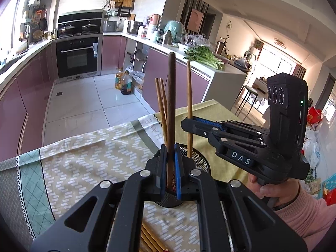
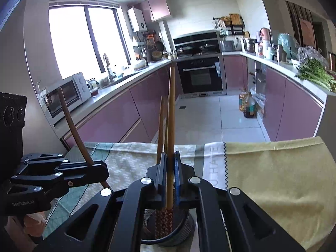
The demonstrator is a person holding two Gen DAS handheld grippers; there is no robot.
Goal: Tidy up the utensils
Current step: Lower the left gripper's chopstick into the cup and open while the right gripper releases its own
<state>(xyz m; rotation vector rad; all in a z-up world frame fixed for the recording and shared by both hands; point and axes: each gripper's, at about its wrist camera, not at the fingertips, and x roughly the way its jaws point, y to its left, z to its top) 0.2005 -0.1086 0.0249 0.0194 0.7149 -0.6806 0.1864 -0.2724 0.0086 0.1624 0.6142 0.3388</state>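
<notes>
The left tool point(image 1: 170, 166) is clamped on a dark wooden stick point(image 1: 171, 105), the right tool point(image 2: 170, 176) on a pale chopstick point(image 2: 171, 115), both standing in the black mesh holder point(image 1: 201, 157) on the near tabletop point(image 1: 84, 163).

Mesh holder point(image 1: 201, 159) sits on the tablecloth point(image 1: 84, 163), low centre of frame. Chopsticks point(image 1: 160, 105) stand inside it. Loose chopsticks point(image 1: 151, 241) lie at the bottom edge. Oven point(image 1: 77, 56) behind, upper left; oil bottles point(image 1: 124, 82) on the floor between.
</notes>
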